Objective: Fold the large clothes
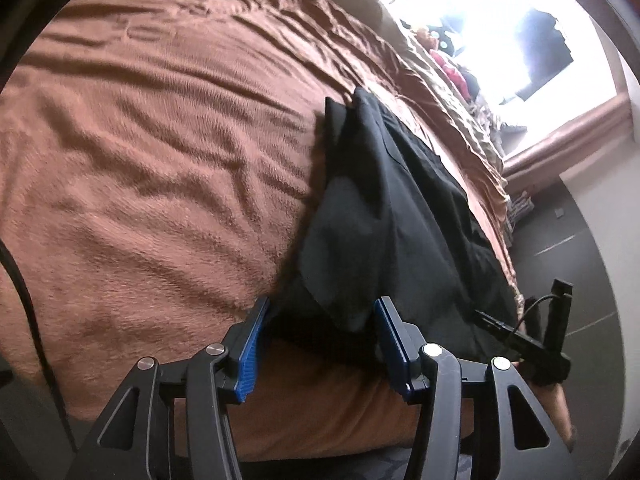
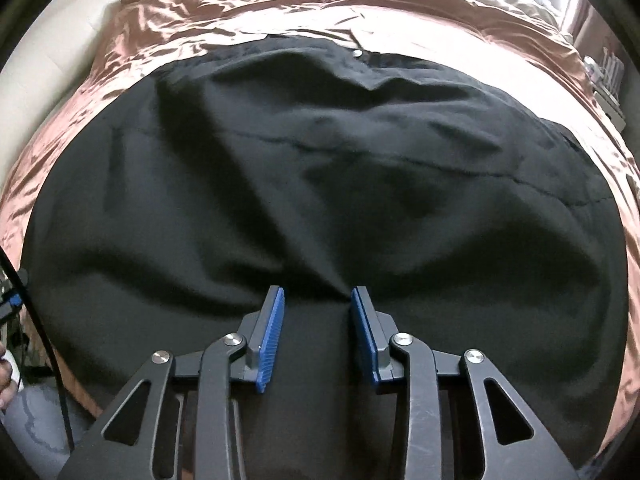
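One black garment (image 2: 320, 184), spread and creased on one bed under a brown cover (image 1: 160, 140); its near edge reaches the bed's near side. One small silver button (image 2: 356, 53) shows at its far edge.

Two grippers, each with two blue ribbed pads. Left gripper (image 1: 320, 320): jaws apart, a drooping corner of the garment between them, pads not pressing it; released. Right gripper (image 2: 318, 312): jaws apart with a raised fold of garment between the tips; whether the pads pinch it cannot be told.

One window (image 1: 520, 40), glare-white. One hand (image 1: 556, 404) with a dark wrist strap, at the bed edge.

No readable writing or brands.
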